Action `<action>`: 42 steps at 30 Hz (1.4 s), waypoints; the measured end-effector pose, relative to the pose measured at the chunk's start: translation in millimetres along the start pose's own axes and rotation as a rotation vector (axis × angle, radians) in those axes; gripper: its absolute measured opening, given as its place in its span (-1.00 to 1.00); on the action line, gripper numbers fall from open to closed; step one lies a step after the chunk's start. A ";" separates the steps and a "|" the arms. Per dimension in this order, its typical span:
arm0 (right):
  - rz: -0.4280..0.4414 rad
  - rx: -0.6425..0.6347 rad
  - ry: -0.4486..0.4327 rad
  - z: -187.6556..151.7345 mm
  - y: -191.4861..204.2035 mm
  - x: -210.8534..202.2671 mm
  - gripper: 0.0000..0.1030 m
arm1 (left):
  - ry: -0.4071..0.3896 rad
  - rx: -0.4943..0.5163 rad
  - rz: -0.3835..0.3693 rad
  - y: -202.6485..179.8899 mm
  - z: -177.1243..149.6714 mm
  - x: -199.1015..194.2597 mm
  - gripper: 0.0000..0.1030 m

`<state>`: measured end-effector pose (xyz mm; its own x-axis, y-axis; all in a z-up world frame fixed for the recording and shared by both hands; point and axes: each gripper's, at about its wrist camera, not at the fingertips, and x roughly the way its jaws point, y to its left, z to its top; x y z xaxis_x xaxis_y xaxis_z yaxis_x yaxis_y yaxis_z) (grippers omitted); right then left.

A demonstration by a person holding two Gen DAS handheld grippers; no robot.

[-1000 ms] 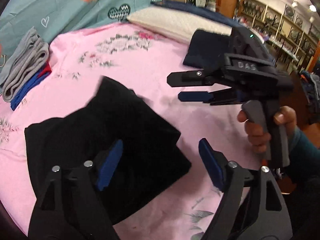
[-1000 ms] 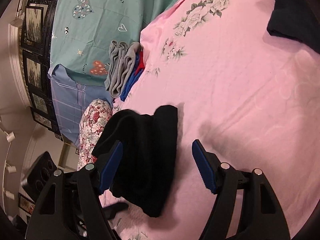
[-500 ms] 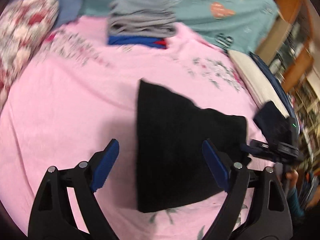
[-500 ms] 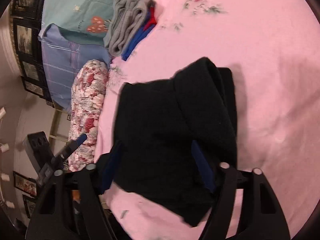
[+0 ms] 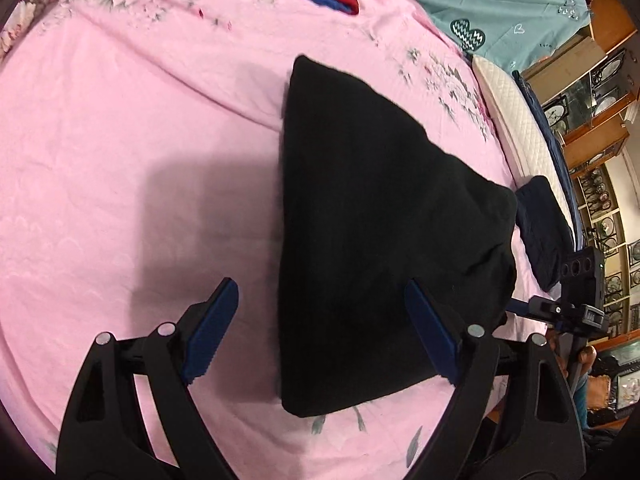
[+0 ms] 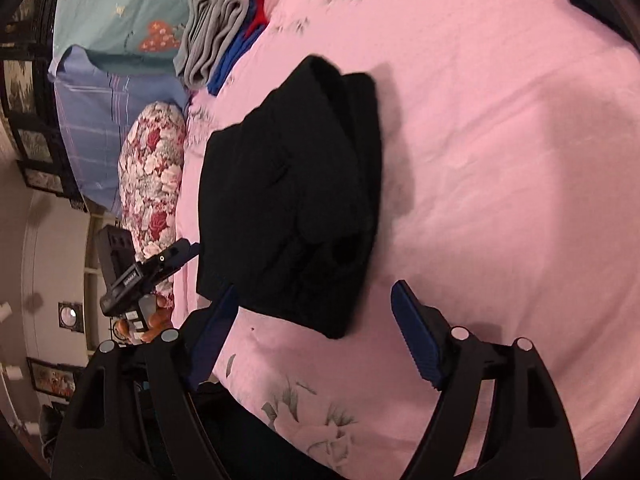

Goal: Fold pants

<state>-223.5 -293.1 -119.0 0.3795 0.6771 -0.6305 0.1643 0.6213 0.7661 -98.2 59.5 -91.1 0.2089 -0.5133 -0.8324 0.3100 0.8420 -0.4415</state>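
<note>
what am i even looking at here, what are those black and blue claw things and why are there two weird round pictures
No robot here: a person holds a hand tool in each hand, and each tool ends in a two-fingered claw with blue pads. A small wide-angle camera sits on each tool and looks out along its fingers, which is why both pictures look round and bent.

One picture is from the left claw, the other from the right claw. Each tool also shows up in the other's picture, at the edge.

Both look down at a bed with a pink flowered sheet. On it lie black pants, folded into a compact bundle. Further back sits a stack of folded grey and blue clothes.

Both claws are open and hold nothing; the pants lie free on the sheet.
</note>
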 end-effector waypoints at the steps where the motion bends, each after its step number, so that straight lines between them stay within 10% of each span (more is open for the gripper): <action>1: -0.005 0.010 0.012 0.9 1.1 3.7 0.54 | 0.010 0.005 0.006 0.4 0.5 2.9 0.68; 19: 0.077 0.006 0.065 11.6 16.7 26.4 0.83 | 0.063 0.022 -0.124 -4.8 18.3 30.0 0.85; 34: 0.043 -0.014 0.007 4.8 14.4 23.2 0.63 | 0.029 0.082 -0.148 -9.0 19.2 34.5 0.91; 40: 0.077 0.024 -0.013 5.1 5.8 29.8 -0.11 | 0.002 0.064 -0.210 -7.9 20.5 37.3 0.88; 42: 0.124 0.057 -0.034 3.8 -2.4 27.7 -0.24 | 0.001 0.048 -0.238 -4.0 19.7 36.9 0.59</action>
<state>-209.9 -277.3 -137.8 0.4311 0.7329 -0.5263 0.1648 0.5096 0.8445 -73.5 33.9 -113.5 0.1236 -0.6964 -0.7069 0.3944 0.6881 -0.6090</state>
